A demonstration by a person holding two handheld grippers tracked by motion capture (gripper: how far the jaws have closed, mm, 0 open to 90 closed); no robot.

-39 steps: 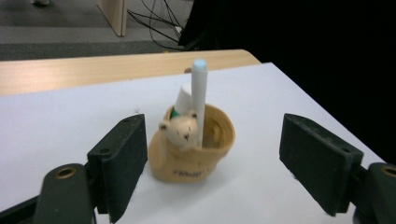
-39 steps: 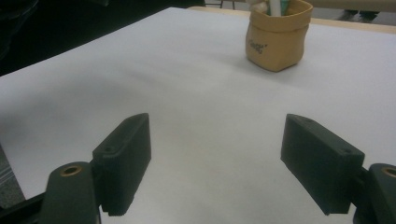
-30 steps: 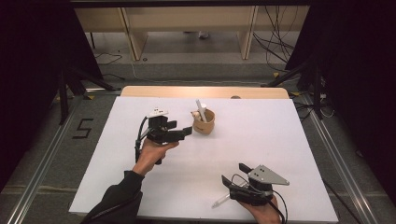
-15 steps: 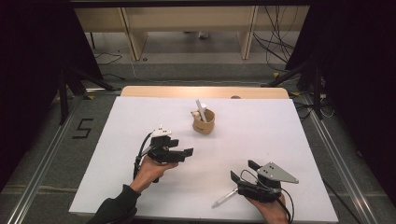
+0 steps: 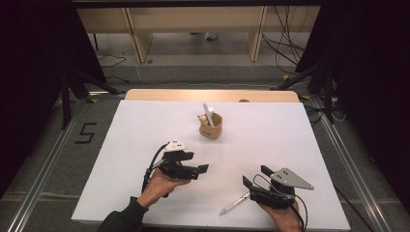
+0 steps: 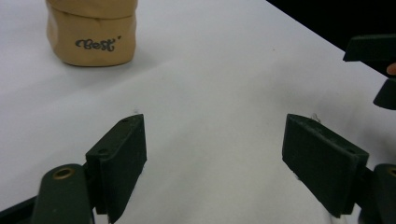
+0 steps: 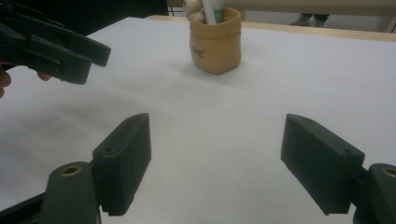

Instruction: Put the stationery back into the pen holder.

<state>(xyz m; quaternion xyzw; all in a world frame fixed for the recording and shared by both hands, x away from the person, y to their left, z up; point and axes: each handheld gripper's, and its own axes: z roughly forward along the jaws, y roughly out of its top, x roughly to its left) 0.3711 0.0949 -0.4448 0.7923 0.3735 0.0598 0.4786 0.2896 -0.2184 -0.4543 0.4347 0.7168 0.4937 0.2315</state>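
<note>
Where both tools gape: tan pouch (image 5: 211, 126) (lettered "Best"), upright.

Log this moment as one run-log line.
left gripper: open, empty | right gripper: open, empty | pen: on table beside right gripper | pouch: upright, holds tube

Black claws (image 5: 200, 170), grey plate (image 5: 291, 178), dark sleeve (image 5: 123, 220)

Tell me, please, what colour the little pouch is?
The pouch is tan; the right gripper view shows it best.
</note>
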